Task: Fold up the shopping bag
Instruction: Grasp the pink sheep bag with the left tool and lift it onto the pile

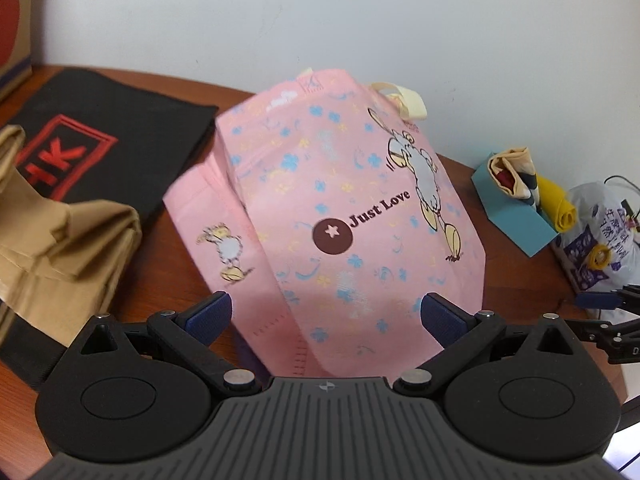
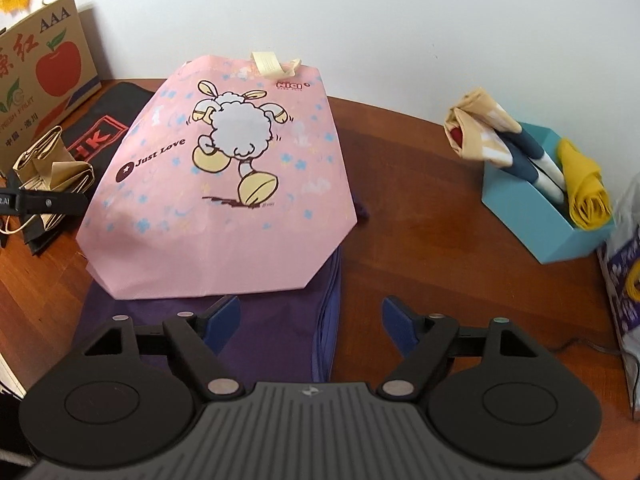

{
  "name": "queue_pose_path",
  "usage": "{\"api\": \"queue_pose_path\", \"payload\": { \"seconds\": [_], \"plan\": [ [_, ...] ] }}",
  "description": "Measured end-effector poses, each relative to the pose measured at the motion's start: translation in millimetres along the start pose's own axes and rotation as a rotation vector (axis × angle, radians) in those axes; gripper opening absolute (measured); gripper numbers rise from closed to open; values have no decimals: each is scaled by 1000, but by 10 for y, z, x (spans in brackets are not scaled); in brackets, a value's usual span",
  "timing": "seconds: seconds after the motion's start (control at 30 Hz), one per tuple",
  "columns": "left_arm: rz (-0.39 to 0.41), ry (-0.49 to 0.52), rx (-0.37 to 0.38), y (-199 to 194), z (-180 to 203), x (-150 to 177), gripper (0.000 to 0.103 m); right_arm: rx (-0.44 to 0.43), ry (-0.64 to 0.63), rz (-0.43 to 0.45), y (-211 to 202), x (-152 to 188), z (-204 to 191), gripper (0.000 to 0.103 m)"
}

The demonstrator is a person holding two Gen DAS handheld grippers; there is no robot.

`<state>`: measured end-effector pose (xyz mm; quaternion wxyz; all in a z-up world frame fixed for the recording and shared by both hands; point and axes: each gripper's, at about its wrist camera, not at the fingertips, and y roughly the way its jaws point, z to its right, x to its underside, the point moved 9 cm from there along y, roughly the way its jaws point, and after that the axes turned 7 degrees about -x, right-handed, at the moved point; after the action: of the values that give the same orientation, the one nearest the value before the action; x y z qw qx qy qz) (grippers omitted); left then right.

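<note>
both my left gripper (image 1: 326,312) and right gripper (image 2: 311,320) are released, the pink shopping bag (image 2: 224,184) lies on the tabletop (image 2: 420,216), and its puffy side may spring up unpressed.

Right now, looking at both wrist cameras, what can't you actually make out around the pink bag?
- Purple bag: right wrist view, mostly hidden under the pink bag; its shape is unclear.
- Pink bag's near edge: left wrist view, cut off behind the left gripper body.
- Black bag: both views, its red print is half hidden by the brown paper bag.
- White plastic bag: text too small, cut by the frame edge.
</note>
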<state>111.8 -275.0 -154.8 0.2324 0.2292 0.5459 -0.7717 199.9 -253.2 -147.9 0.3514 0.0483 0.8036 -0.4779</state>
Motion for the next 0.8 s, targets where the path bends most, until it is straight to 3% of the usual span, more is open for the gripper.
{"api": "queue_pose_path", "payload": {
  "seconds": [0.13,0.23,0.3,0.37,0.43,0.5,0.8],
  "plan": [
    [-19,-48,5,140,-6,59,100,-18,7,-18,93,-33,60,83],
    [-32,-66,9,236,19,96,86,-25,-6,-31,145,-39,48,83],
    [-43,-80,23,296,45,127,64,-30,-10,-38,173,-31,23,83],
    [-43,-99,32,315,54,132,59,-33,-9,-41,193,-20,3,83],
    [-29,-102,29,300,45,113,31,-33,-5,-42,194,-12,-10,83],
    [-15,-130,31,275,5,76,11,-30,6,-41,183,5,-24,83],
    [155,-51,-32,-36,-108,-358,3,-6,63,-46,154,115,-83,83]
  ]
}}
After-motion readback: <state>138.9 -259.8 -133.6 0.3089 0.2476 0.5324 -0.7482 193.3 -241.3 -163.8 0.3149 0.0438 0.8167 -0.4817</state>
